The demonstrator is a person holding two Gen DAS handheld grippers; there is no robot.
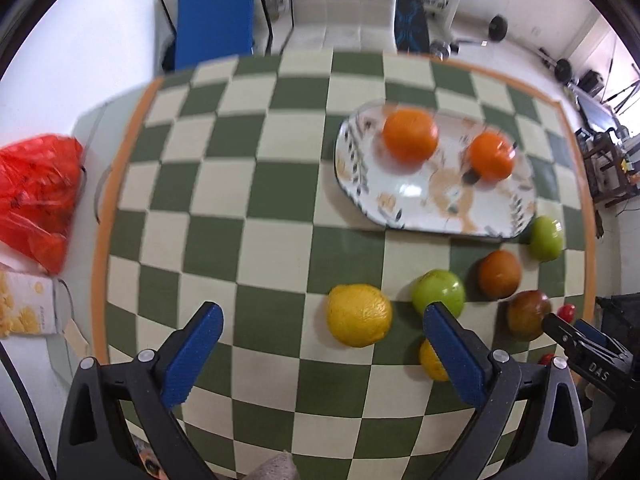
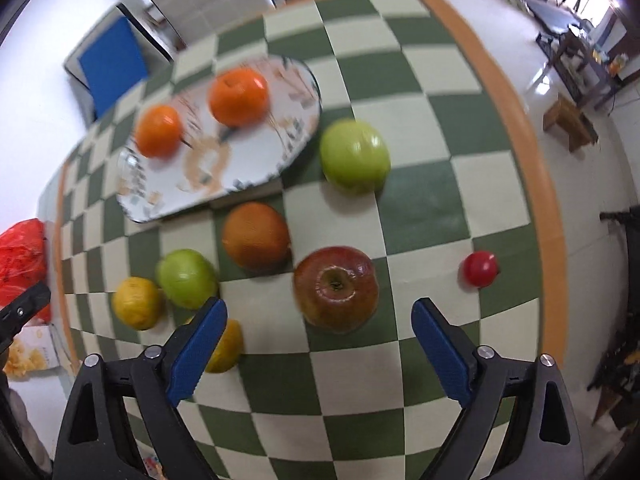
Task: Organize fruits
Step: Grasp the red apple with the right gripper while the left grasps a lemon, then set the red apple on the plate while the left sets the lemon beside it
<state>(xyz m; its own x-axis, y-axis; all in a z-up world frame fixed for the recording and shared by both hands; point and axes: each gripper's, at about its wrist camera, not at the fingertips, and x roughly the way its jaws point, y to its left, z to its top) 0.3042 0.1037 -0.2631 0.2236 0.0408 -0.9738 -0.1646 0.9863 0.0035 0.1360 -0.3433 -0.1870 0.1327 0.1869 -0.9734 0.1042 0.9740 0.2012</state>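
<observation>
My right gripper [image 2: 318, 338] hangs spread wide and empty just short of the red apple [image 2: 336, 289], which sits between the lines of its blue ribbed pads [image 2: 196, 350]; I judge this alignment sets up a straddling grasp. My left gripper [image 1: 320, 354] is likewise released and holds nothing, poised near the large yellow citrus [image 1: 359, 315] on the counter [image 1: 224, 184].

The oval plate [image 1: 360, 184] is glazed, glossy and leaf-patterned. It carries two smooth oranges [image 1: 410, 134], so I take it as the collecting place. The remaining fruit lies loose on the checked green-and-cream cloth: a dull, darker orange [image 2: 256, 237], two waxy green apples, one [image 2: 355, 156] just beside the plate's rim and one [image 2: 187, 279] touching the yellow citrus, a second yellow fruit [image 2: 226, 350] partly hidden behind my left-hand pad in the right wrist view, and a small red round fruit [image 2: 480, 269] well apart near the orange border.

All are rounded and likely to roll. The citrus skin looks pebbled; the apples look slick. Motion blur softens finer detail.
</observation>
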